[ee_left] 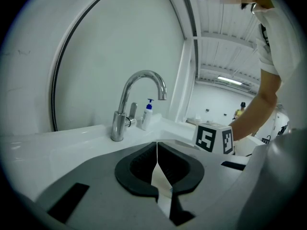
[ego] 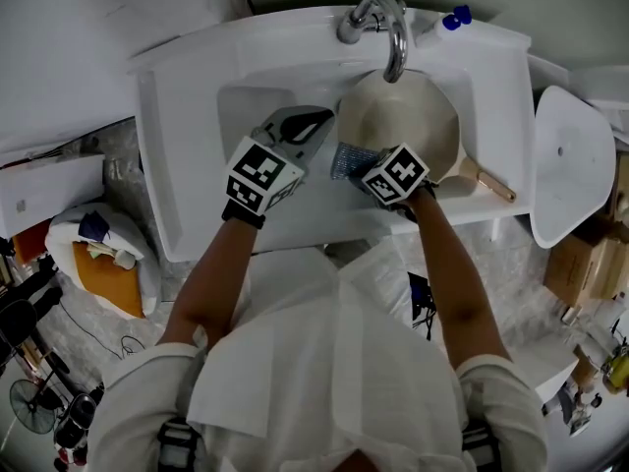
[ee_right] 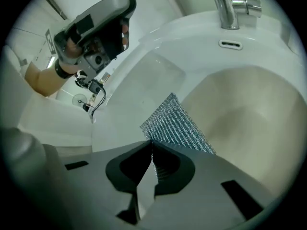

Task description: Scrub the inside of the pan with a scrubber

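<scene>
A beige pan (ego: 408,126) lies in the white sink (ego: 197,116) under the tap, its handle (ego: 486,180) pointing right. My right gripper (ego: 368,171) is shut on one edge of a blue-grey mesh scrubber (ego: 348,158), which rests over the pan's left rim. In the right gripper view the scrubber (ee_right: 176,124) fans out from the shut jaws (ee_right: 152,146) toward the pan's pale inside (ee_right: 249,114). My left gripper (ego: 307,126) hovers over the basin left of the pan, shut on nothing; in its own view the jaws (ee_left: 157,150) meet with no gap.
The chrome tap (ego: 385,28) arches over the pan's far rim. A soap bottle with a blue cap (ego: 447,23) stands at the sink's back right. A white lid-like object (ego: 570,165) lies right of the sink. Bags and clutter (ego: 98,259) sit on the floor at left.
</scene>
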The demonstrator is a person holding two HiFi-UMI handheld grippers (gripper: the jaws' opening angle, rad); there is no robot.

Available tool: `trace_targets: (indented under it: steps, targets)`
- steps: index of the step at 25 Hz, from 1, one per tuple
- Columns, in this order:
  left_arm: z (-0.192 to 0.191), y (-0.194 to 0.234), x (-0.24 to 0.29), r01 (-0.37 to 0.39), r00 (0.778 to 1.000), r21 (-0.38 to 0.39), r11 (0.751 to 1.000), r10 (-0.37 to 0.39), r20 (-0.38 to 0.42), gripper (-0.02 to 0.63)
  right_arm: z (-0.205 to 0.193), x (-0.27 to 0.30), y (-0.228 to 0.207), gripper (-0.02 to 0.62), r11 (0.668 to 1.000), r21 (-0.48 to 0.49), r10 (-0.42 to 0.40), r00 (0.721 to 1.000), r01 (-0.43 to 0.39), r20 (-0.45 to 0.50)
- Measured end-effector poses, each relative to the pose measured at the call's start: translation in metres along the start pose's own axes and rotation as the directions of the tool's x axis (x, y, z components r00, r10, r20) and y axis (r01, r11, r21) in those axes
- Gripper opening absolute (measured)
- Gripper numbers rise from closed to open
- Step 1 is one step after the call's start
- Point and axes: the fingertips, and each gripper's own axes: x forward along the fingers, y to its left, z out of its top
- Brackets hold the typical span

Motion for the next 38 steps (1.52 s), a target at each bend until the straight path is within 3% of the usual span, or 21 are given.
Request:
trace_targets:
  steps: [4,8,12,16,19,22,29,38]
  targets:
    - [0.005,0.001,0.003,0.001,1.0,-0.001,1.0,-0.001,0.011,0.02,-0.042,-0.01,0.006,0.015,0.999,-0.049,0.004,0.989,-0.012,-0.145]
    - [0.007,-0.002,0.005,0.012,1.0,0.004,1.0,-0.012,0.009,0.02,-0.055,-0.013,0.007,0.015,0.999,-0.051,0.005,0.984,-0.014,-0.176]
    - [0.008,-0.003,0.006,0.017,1.0,0.004,1.0,-0.017,0.011,0.02,-0.029,-0.003,0.007,0.015,0.999,-0.04,0.015,0.993,-0.02,-0.115]
    - [0.006,-0.005,0.006,0.028,1.0,0.006,1.0,-0.028,0.001,0.02,0.013,0.007,-0.001,0.015,1.0,0.013,0.011,1.0,-0.011,0.009]
    - [0.005,-0.004,0.006,0.031,1.0,0.004,1.0,-0.031,-0.004,0.02,0.046,0.011,-0.013,0.015,0.997,0.079,-0.006,0.993,-0.004,0.118]
    - [0.006,-0.005,0.008,0.04,0.999,0.007,0.999,-0.04,0.001,0.02,0.058,0.011,-0.019,0.015,0.991,0.129,0.005,0.988,-0.025,0.154]
    - [0.011,-0.006,0.009,0.053,0.998,0.009,0.999,-0.053,0.018,0.02,0.001,0.003,0.0,0.015,0.993,0.088,0.08,0.997,-0.078,-0.02]
    - [0.017,-0.007,0.009,0.055,0.998,0.008,0.998,-0.055,0.039,0.02,-0.053,-0.016,0.004,0.015,0.996,0.068,0.069,0.986,-0.059,-0.152]
